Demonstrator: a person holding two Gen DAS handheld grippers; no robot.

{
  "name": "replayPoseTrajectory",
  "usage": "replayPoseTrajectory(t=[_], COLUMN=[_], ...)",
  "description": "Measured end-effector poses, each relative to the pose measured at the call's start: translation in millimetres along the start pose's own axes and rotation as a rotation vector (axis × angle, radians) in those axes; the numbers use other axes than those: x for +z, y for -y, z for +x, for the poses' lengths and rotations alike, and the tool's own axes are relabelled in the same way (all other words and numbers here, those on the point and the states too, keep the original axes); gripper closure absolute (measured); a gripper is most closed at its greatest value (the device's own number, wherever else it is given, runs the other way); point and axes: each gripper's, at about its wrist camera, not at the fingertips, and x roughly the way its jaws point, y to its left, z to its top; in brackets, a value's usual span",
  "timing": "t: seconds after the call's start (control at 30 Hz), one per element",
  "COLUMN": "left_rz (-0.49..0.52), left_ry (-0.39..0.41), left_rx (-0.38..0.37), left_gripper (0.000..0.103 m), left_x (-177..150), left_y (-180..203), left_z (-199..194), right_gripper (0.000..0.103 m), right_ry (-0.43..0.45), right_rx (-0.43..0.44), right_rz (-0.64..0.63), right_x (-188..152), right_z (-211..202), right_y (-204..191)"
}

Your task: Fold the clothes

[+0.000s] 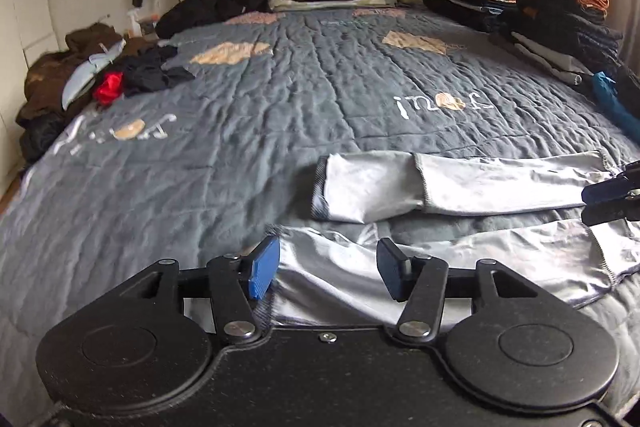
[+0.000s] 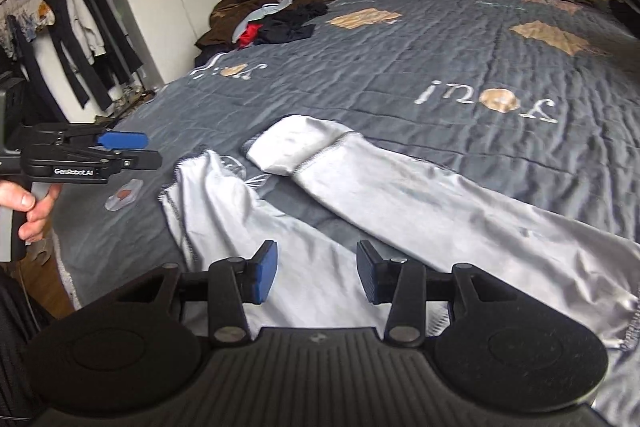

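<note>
While the silver leggings (image 2: pixel 420 195) lie flat on the gray bed cover (image 2: pixel 400 67), only 1 leg end is folded back (the rest waits). Both the left gripper (image 1: pixel 328 267) and the right gripper (image 2: pixel 317 277) are spread wide, holding nothing.

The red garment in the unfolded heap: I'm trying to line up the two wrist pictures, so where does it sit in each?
Left wrist: red garment at mid-left, in the heap on the bed's left edge.
Right wrist: red garment upper left of centre, same heap.
Shared landmark: the white lettering on the quilt.
</note>
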Motion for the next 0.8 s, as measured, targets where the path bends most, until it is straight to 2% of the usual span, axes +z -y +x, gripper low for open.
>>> replayPoseTrajectory(t=[0.1, 0.27, 0.37, 0.5, 0.8], left_rz=[0.006, 0.16, 0.278, 0.317, 0.414], left_ry=[-0.008, 0.015, 0.064, 0.075, 0.096], left_rx=[-0.067, -0.103, -0.116, -0.174, -0.19], left_gripper=[0.05, 0.05, 0.05, 0.05, 0.05], left_x=[-13, -29, -35, -39, -41], left_y=[22, 81, 119, 152, 200], left_z=[1, 4, 1, 1, 6], right_gripper=[0.06, 0.06, 0.06, 0.06, 0.059], right_ry=[-0.016, -0.03, -0.038, -0.032, -0.043], right_rx=[-0.06, -0.137, -0.164, -0.163, -0.206], right_rz=[0.033, 0.088, 0.109, 0.095, 0.091], right_x=[-8, -33, -47, -58, -78], right_z=[-18, -41, -51, -62, -83], right_y=[23, 52, 61, 56, 50])
